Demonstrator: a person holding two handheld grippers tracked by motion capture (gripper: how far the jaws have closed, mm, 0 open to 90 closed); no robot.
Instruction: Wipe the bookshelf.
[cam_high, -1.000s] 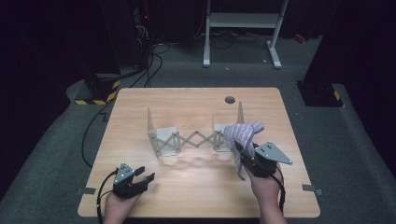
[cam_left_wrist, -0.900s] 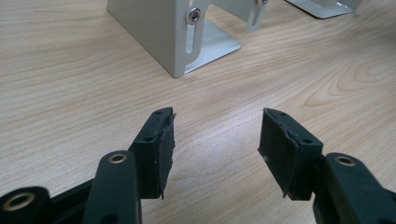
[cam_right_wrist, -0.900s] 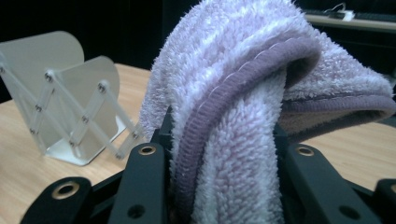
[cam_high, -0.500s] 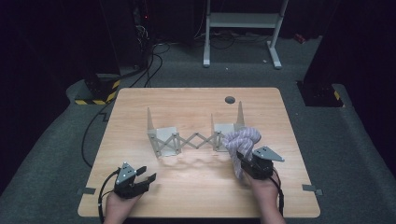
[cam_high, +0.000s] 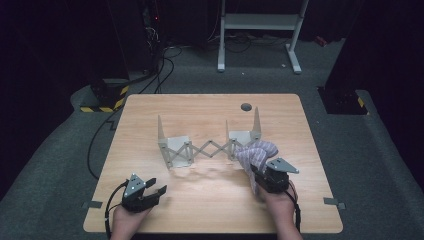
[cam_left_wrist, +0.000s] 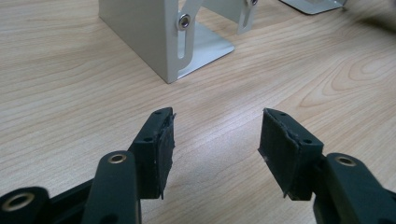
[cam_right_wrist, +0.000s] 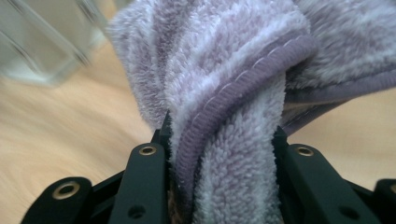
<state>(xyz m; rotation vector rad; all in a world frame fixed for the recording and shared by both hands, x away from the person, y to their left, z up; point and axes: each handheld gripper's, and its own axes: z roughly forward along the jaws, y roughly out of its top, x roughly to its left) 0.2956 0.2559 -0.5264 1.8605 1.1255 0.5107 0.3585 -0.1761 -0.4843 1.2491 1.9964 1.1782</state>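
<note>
Two grippers work at the wooden surface (cam_high: 210, 107), and the right gripper (cam_high: 262, 178) is the one that matters: its jaws are pinched on a bunched lilac towel (cam_high: 256, 152), the pile squeezed between both pads in the right gripper view (cam_right_wrist: 233, 140). The towel's free end trails forward and slightly left from the jaws, touching the right bracket of the extending metal rack (cam_high: 210, 147). That rack's long axis runs left to right across the surface, so the cloth lies at its near right end (the right hand is clearly the nearer one). The left gripper (cam_high: 150, 192) rests near the front left edge, jaws spread and empty (cam_left_wrist: 215, 144), well apart from the towel. No brand, label or writing can be read anywhere.
</note>
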